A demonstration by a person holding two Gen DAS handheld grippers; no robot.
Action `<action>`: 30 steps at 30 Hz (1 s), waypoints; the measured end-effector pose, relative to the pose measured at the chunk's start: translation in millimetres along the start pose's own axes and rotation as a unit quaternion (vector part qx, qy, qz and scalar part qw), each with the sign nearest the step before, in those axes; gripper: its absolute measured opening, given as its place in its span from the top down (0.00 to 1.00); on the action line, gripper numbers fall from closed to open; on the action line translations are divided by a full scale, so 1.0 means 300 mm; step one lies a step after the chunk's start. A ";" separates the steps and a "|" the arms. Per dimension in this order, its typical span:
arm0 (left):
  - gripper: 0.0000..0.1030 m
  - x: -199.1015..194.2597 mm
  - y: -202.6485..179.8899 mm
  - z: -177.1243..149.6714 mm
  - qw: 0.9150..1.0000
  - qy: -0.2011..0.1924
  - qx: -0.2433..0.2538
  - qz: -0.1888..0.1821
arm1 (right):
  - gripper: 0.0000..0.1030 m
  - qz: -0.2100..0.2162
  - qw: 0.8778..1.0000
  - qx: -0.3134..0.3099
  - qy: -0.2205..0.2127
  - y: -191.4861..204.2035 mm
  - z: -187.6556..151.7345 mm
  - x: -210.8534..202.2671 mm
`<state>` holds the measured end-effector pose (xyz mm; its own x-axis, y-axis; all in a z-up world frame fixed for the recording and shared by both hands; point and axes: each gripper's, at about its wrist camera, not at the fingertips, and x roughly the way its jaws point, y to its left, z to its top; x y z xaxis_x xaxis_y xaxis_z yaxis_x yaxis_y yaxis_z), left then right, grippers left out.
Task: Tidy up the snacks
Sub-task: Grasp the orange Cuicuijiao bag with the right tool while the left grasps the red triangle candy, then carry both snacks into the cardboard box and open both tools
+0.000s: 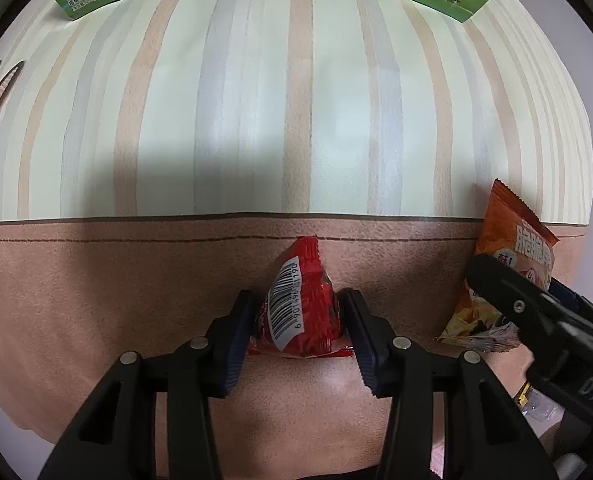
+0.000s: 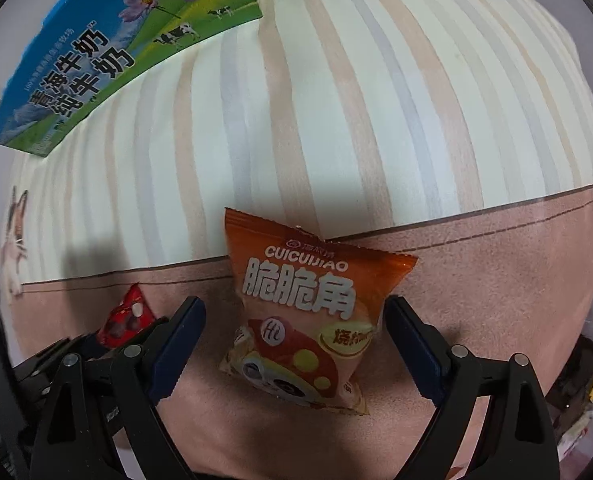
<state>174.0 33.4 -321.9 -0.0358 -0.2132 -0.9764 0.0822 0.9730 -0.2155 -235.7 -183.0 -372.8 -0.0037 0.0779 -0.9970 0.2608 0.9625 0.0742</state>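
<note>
Here, two snack packets lie on the pink border of a striped cloth [image 1: 256, 120].
The left gripper [image 1: 300, 312] clamps the red packet [image 1: 296, 312]; the right gripper [image 2: 296, 340] stands wide around the orange packet [image 2: 304, 300], pads clear of it.

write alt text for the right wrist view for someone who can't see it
The right gripper stands open, pointing down around an orange snack packet lying on a pink cloth, its pads clear of the packet. A small red packet lies to the left, and a milk carton sits at the upper left on striped fabric.
</note>
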 end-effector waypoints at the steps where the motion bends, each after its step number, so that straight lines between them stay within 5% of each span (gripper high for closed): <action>1: 0.58 0.003 -0.004 0.000 1.000 0.001 -0.001 -0.002 | 0.11 -0.006 1.000 -0.002 -0.005 0.002 -0.005 -0.001; 4: 0.57 0.000 0.015 0.013 1.000 0.004 -0.001 -0.006 | 0.34 -0.030 0.999 -0.029 -0.016 0.026 -0.012 0.004; 6: 0.55 0.004 0.004 0.039 1.000 0.006 -0.001 -0.009 | 0.39 -0.032 0.997 -0.061 -0.018 0.050 -0.024 0.016; 12: 0.39 0.036 -0.016 0.075 1.000 0.015 0.002 -0.014 | 0.33 -0.094 0.974 -0.205 -0.017 0.115 -0.068 0.003; 14: 0.39 0.047 -0.026 0.080 1.000 0.014 0.004 -0.005 | 0.25 -0.101 0.977 -0.187 -0.028 0.104 -0.074 -0.017; 18: 0.40 0.044 -0.036 0.076 1.000 0.005 0.008 -0.002 | 0.25 -0.061 0.992 -0.107 -0.030 0.058 -0.070 -0.027; 23: 0.60 0.035 -0.029 0.042 1.000 -0.006 0.017 0.008 | 0.25 -0.042 0.998 -0.044 -0.031 0.002 -0.074 -0.011; 25: 0.61 0.016 -0.022 0.031 1.000 -0.006 0.026 0.005 | 0.39 -0.048 0.997 -0.048 -0.047 0.013 -0.078 -0.009; 30: 0.61 -0.019 0.009 0.022 1.000 -0.006 0.021 -0.008 | 0.43 -0.050 0.993 -0.077 -0.068 0.112 -0.125 -0.013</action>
<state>180.8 36.8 -316.9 -0.0252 -0.2303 -0.9728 0.1229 0.9650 -0.2316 -263.1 -141.3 -365.5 0.1112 -0.0460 -0.9927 0.1156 0.9927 -0.0330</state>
